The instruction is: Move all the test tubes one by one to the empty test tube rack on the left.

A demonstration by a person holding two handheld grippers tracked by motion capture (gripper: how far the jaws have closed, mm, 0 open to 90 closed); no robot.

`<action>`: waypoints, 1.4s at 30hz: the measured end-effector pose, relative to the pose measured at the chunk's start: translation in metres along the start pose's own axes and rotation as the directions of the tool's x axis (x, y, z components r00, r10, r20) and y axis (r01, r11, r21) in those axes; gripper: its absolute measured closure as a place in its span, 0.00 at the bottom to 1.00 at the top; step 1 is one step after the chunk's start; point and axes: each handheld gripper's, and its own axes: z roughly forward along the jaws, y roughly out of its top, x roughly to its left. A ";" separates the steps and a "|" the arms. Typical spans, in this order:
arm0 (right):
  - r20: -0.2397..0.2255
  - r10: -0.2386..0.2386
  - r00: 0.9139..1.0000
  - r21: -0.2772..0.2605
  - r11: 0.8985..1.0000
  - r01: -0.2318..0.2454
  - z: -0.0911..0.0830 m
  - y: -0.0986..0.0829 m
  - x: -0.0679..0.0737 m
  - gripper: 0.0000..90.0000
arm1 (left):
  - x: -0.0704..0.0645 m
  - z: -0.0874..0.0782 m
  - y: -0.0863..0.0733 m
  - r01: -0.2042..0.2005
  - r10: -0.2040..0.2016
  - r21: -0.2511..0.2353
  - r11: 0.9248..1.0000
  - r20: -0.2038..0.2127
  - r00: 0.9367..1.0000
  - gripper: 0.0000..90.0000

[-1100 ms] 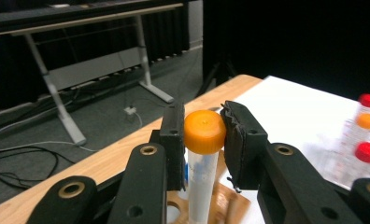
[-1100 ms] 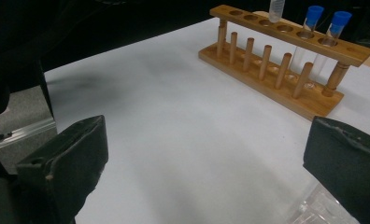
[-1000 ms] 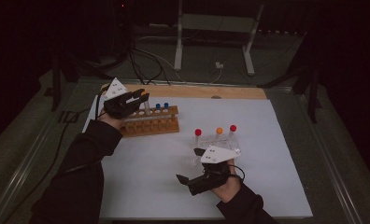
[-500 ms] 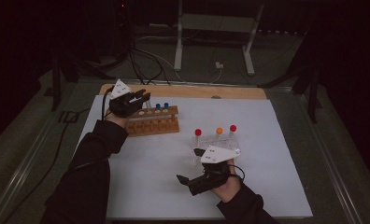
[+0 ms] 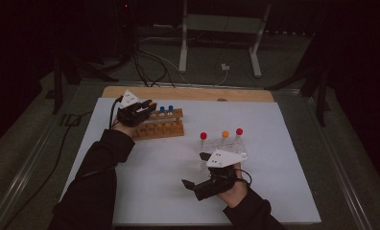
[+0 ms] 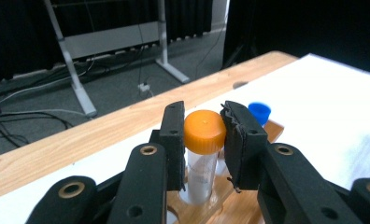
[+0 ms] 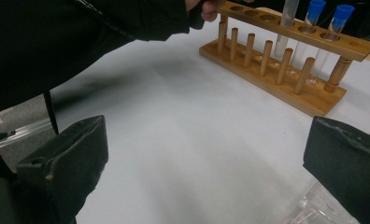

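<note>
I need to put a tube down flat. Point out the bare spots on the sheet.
Bare: the white sheet between the wooden rack and right gripper, also its right side past the clear rack. Crowded: around the left gripper.

Left gripper [image 5: 147, 106] far forward, arm outstretched, jaws nearly closed; right gripper [image 5: 194, 174] near body, jaws wide apart.

Rack [image 7: 286, 56]: bare wood, matt, smooth-turned pegs. Orange-cap tube [image 6: 202, 154]: clear plastic, cap smooth w/ slight sheen. Left gripper [image 6: 202, 144]: black matt plastic, pads rough and frayed. Table cover [image 5: 274, 143]: white, matt, paper-like.
</note>
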 end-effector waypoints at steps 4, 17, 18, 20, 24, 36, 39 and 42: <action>-0.001 -0.001 1.000 -0.001 1.000 0.001 0.000 0.000 0.000 0.00 | -0.001 0.002 -0.002 0.000 0.000 0.008 1.000 -0.004 1.000 0.80; -0.005 -0.001 1.000 -0.001 1.000 0.001 -0.002 0.001 0.000 0.00 | -0.001 0.008 -0.009 0.005 -0.005 0.039 0.999 -0.003 1.000 0.80; -0.005 -0.002 1.000 -0.003 1.000 0.002 -0.002 0.001 0.000 0.00 | -0.001 0.008 -0.009 0.006 -0.005 0.041 0.999 -0.002 1.000 0.79; -0.005 -0.001 1.000 -0.007 1.000 0.001 -0.003 0.002 0.000 0.00 | 0.000 0.008 -0.008 0.012 -0.012 0.046 0.999 0.000 1.000 0.79; -0.001 0.000 1.000 -0.017 1.000 0.000 -0.007 0.003 -0.002 0.00 | 0.001 0.008 -0.008 0.023 -0.023 0.053 0.998 -0.003 1.000 0.79; 0.014 0.002 1.000 -0.041 0.999 -0.002 -0.017 0.008 -0.006 0.00 | -0.002 0.001 0.000 0.016 -0.016 0.060 0.998 0.006 1.000 0.63; 0.033 0.004 0.999 -0.056 0.998 -0.002 -0.023 0.011 -0.011 0.00 | -0.005 -0.011 0.007 0.010 -0.010 0.043 0.999 0.004 1.000 0.48; 0.052 0.010 0.999 -0.071 0.997 -0.007 -0.031 0.013 -0.017 0.00 | -0.008 -0.023 0.011 -0.012 0.011 0.038 0.999 0.015 1.000 0.38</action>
